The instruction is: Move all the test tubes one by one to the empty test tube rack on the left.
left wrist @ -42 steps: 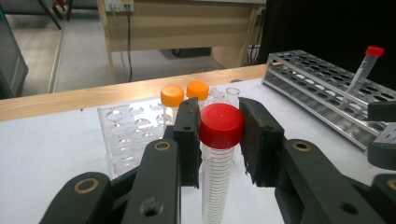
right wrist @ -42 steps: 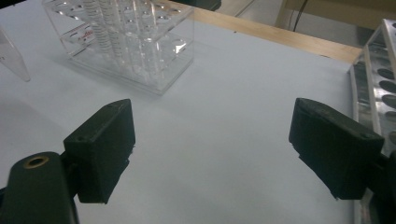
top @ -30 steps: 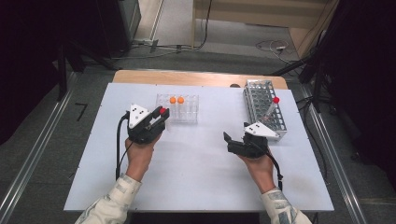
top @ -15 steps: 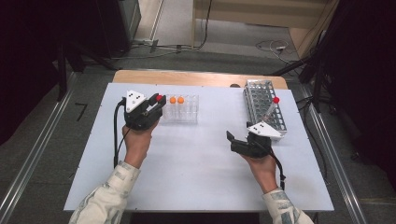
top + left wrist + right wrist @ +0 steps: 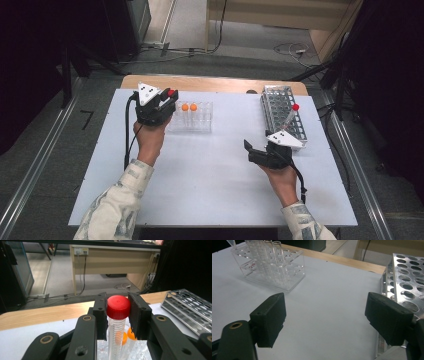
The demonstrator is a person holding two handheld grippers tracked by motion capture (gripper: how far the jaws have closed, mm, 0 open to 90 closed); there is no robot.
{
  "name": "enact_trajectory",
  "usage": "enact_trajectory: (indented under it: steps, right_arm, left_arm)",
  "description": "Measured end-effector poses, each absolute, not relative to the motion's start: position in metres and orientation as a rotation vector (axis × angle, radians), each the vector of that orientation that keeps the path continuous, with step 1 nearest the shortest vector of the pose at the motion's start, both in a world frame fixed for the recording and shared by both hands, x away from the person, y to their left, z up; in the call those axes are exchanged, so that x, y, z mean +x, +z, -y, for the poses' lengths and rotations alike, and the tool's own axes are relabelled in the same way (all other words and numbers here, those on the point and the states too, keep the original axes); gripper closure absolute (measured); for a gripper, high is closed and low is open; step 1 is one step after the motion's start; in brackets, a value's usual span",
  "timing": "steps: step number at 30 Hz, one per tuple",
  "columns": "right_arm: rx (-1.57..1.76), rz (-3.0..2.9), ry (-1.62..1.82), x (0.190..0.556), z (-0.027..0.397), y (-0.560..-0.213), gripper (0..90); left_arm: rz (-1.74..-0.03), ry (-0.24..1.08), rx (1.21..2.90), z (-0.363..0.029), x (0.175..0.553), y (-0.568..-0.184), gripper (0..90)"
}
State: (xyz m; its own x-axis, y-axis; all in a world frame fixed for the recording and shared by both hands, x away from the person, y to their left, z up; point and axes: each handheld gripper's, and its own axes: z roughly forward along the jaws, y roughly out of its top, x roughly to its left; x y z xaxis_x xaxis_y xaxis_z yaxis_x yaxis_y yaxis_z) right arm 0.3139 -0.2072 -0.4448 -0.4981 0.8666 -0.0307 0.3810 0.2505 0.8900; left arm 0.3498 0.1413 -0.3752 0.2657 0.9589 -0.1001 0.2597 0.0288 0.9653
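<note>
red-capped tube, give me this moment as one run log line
left gripper: shut on red-capped tube, over clear rack | right gripper: open, beside metal rack | clear rack: two orange-capped tubes

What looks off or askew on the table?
One thing: the red-capped tube in the metal rack leans at a slant instead of standing upright. The orange-capped tubes sit straight in the clear rack. No spills or damage are visible.
</note>
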Motion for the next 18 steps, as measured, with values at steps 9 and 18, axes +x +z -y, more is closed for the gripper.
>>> enact_trajectory:
  steps: [9, 18]
  right_arm:
    - [1.132, -1.995, 1.207, 0.313, 0.209, -0.444, 15.7]
    - [1.134, -1.989, 1.207, 0.313, 0.211, -0.444, 15.7]
  left_arm:
    - [-1.226, 0.833, 1.464, -0.138, 0.363, -0.38, 70.0]
    - [-1.238, 0.848, 1.485, -0.136, 0.369, -0.387, 70.0]
